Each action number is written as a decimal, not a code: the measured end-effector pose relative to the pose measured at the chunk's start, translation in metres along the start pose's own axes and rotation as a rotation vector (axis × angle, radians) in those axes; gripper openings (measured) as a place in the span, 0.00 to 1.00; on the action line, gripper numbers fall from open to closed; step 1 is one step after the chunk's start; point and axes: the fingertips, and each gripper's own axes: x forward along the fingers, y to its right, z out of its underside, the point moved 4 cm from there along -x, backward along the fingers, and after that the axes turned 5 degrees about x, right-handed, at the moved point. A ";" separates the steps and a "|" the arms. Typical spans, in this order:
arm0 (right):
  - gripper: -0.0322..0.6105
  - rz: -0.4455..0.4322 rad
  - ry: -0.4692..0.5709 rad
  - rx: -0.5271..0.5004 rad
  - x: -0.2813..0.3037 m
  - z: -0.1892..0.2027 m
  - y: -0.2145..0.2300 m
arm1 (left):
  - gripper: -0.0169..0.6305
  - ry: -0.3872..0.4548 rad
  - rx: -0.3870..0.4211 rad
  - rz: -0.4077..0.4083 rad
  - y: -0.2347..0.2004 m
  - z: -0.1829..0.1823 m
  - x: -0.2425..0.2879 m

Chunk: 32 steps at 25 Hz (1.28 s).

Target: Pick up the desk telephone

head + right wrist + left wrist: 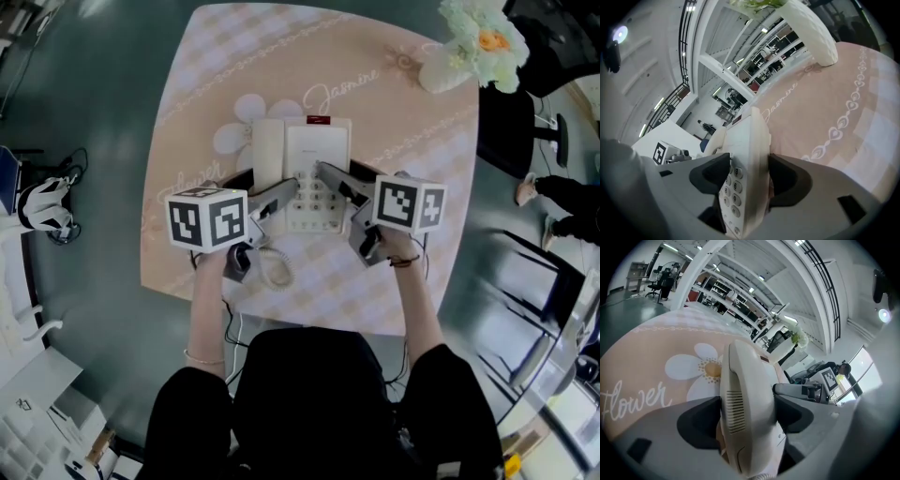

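The tablecloth (422,141) has "Jasmine" in cursive, plus "Flower" beside the daisy print (705,369). The keys (735,186) on the desk telephone (757,136) read 3, 6, 9. Its red tag (318,119) is unreadable.

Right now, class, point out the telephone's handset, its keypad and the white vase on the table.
handset (268,150), head view, on the middle of its back.
keypad (733,186), right gripper view, on one of the number buttons.
white vase (439,75), head view, on its rounded body.

Left claw (281,192), right claw (330,176): both angled down, jaws apart.
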 end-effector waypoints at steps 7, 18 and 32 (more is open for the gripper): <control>0.43 0.000 0.000 0.004 0.000 0.000 0.000 | 0.57 0.019 -0.013 0.003 0.001 -0.001 0.004; 0.43 0.004 0.019 0.009 -0.002 0.000 0.001 | 0.55 0.084 -0.083 -0.068 0.004 0.001 0.001; 0.43 -0.010 0.053 0.015 -0.028 -0.002 -0.012 | 0.54 0.114 -0.083 -0.087 0.029 -0.002 -0.014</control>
